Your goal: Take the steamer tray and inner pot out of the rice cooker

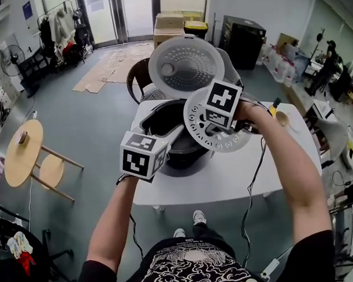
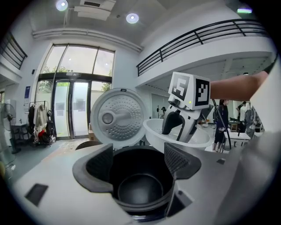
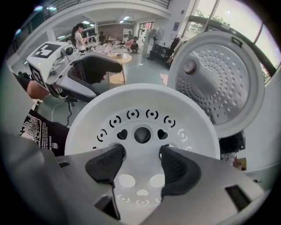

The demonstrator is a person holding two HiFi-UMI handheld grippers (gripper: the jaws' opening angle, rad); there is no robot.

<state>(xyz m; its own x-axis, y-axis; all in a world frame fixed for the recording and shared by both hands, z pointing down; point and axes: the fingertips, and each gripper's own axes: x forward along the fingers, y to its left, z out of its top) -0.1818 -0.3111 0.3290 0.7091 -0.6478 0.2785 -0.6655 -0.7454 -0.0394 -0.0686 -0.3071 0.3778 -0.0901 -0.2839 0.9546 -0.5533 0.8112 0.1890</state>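
Note:
The rice cooker (image 1: pixel 162 118) stands on the white table (image 1: pixel 224 177) with its round lid (image 1: pixel 185 65) swung up. My right gripper (image 3: pixel 141 160) is shut on the white perforated steamer tray (image 3: pixel 140 110), pads set at the holes near its centre. The tray (image 1: pixel 223 143) hangs tilted above the cooker's right side. The black inner pot (image 2: pixel 140 189) sits in the cooker, empty. My left gripper (image 2: pixel 138 160) is open at the cooker's near-left edge, its pads flanking the pot's mouth without touching. In the left gripper view the tray (image 2: pixel 198 139) and right gripper (image 2: pixel 179 125) hover behind the pot.
A dark chair (image 1: pixel 137 80) stands behind the table. Two round wooden stools (image 1: pixel 22 151) are on the floor at left. A black cable (image 1: pixel 255 169) runs over the table's right side. Cardboard boxes (image 1: pixel 169 25) sit at the back.

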